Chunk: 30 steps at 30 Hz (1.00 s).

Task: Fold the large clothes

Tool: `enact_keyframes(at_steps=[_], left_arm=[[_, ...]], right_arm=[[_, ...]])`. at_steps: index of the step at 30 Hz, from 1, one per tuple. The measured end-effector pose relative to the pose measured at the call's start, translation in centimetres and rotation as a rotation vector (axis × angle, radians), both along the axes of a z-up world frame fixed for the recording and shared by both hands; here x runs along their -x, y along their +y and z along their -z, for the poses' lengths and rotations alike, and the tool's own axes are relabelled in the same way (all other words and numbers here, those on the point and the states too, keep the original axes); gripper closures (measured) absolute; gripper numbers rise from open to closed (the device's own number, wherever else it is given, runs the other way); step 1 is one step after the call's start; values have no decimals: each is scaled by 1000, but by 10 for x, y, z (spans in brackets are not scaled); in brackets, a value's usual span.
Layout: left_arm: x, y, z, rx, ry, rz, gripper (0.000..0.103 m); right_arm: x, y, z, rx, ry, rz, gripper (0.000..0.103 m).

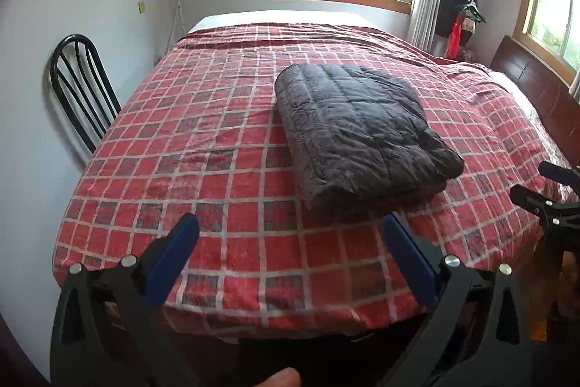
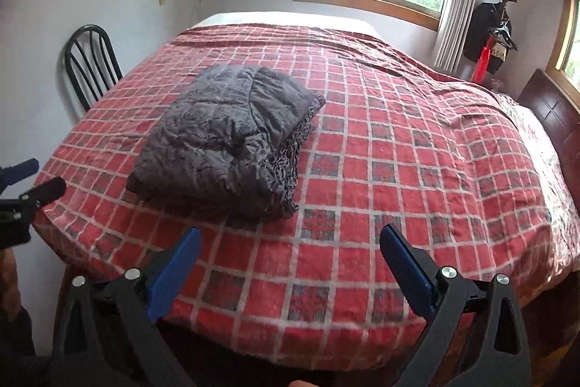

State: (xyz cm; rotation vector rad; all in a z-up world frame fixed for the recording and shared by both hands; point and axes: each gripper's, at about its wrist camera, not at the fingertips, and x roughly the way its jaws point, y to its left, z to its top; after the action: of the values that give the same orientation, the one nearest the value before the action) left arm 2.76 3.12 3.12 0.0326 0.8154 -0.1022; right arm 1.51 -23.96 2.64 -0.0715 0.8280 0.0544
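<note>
A folded dark grey quilted garment (image 1: 362,133) lies on a bed (image 1: 217,140) covered in red plaid, toward the near edge. The left hand-held gripper (image 1: 290,234) and the right hand-held gripper (image 2: 290,245) hover over that near edge, short of the garment, blue-padded fingers spread wide and empty. A black chair (image 1: 79,89) stands at the bed's left side.

dark grey quilted garment (image 1: 359,129), red-and-white checked bedspread (image 1: 224,147), black chair (image 1: 81,86)
</note>
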Motion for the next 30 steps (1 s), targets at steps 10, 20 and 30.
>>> enact_keyframes(at_steps=[10,20,30], left_arm=[[32,0,-10,-6,-44,-7,3],[40,-2,-14,-23,-84,-36,3],[40,-5,-12,-9,-77,-29,3]], right_arm=[[31,6,-11,6,-46,-6,4],[39,15,-15,-7,-70,-29,4],[40,16,-14,-19,-67,-39,4]])
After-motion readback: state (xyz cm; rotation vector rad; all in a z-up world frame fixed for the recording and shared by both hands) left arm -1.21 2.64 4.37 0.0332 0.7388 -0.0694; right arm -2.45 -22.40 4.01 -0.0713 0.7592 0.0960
